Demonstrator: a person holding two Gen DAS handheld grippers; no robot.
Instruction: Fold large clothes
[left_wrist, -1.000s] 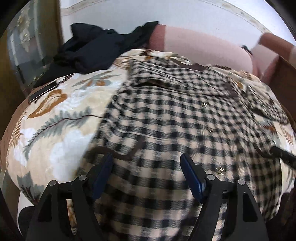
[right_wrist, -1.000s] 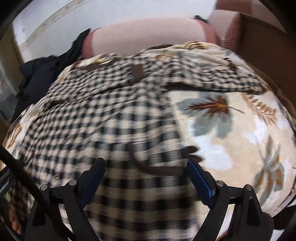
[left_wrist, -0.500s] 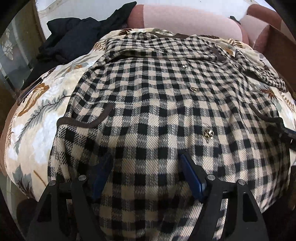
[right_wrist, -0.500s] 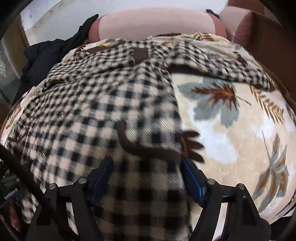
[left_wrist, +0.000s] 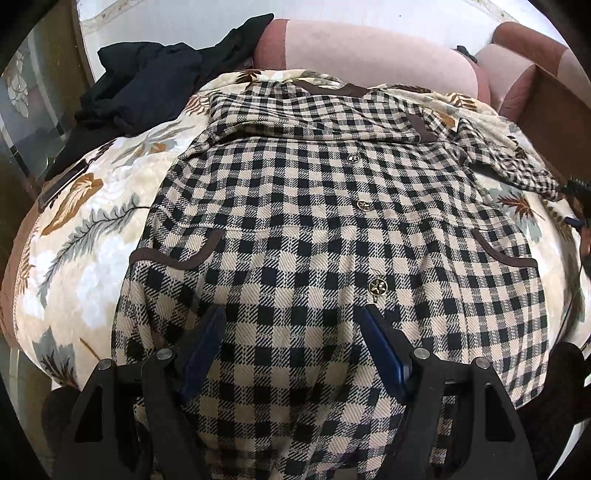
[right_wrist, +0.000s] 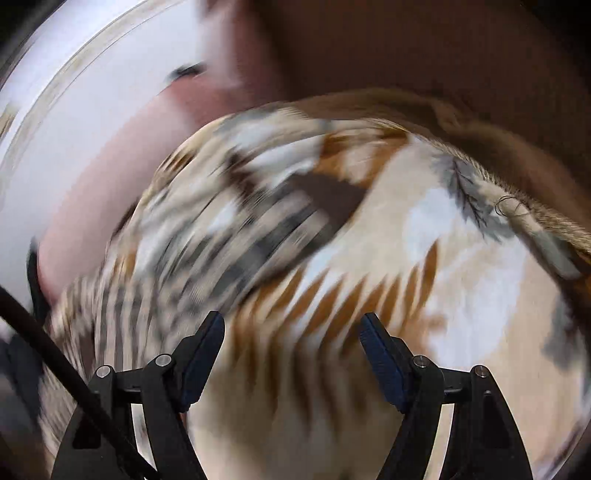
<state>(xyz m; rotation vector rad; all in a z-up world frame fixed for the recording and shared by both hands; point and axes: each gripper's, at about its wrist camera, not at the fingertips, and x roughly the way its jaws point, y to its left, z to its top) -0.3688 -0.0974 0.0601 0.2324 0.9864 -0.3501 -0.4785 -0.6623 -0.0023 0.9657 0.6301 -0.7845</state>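
While one checked coat (left_wrist: 332, 229) lies flat, both grippers' jaws gape wide, holding nothing

Home living room: pink sofa (left_wrist: 369, 48), leaf-print blanket (left_wrist: 92, 229).

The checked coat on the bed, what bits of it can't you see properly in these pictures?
- Left wrist view: the bottom hem of the checked coat is hidden behind the left gripper and cut off by the picture's lower edge.
- Left wrist view: the right sleeve's end runs out at the right edge.
- Right wrist view: motion blur smears the coat; its checks and buttons cannot be made out.
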